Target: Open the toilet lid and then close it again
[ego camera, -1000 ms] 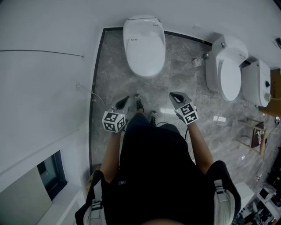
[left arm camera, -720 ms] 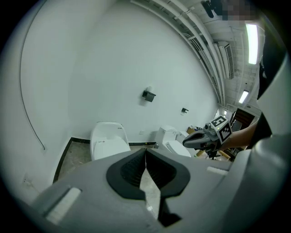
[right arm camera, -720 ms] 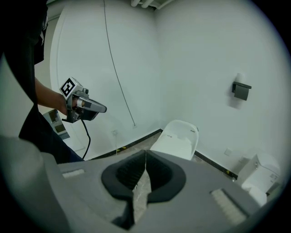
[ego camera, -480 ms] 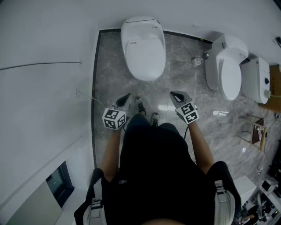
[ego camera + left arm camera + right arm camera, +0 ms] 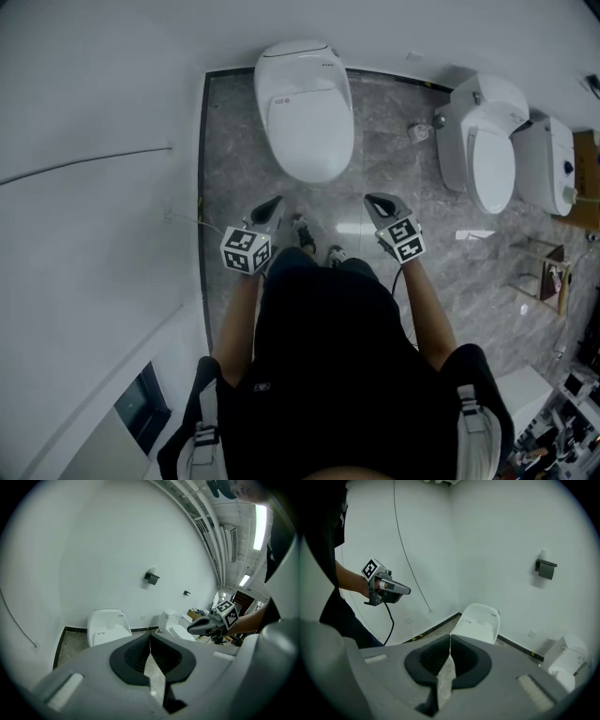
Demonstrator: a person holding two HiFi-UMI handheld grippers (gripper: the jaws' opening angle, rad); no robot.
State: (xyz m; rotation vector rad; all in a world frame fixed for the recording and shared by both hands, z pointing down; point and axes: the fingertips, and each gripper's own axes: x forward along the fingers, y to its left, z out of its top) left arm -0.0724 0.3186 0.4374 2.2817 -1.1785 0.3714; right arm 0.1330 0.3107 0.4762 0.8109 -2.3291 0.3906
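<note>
Toilet: smooth white oval, lid down, on grey marbled floor against the wall.
Left gripper: clenched, empty, short of the bowl's front.
Right gripper: clenched, empty, likewise apart from it.

The toilet stands ahead of both claws, well apart from them, with its back against the far wall and its lid down on the bowl. The left gripper hangs over the floor, before the toilet's near-left side. The right gripper is level with it, to its right, before the toilet's near-right side. The person's shoes are on the floor between the two claws, just behind their tips. A side wall runs along left of the left gripper. Right of the right gripper and further ahead stands a second toilet, with a third toilet beyond it. A wall holder sits above and right of the first toilet.
</note>
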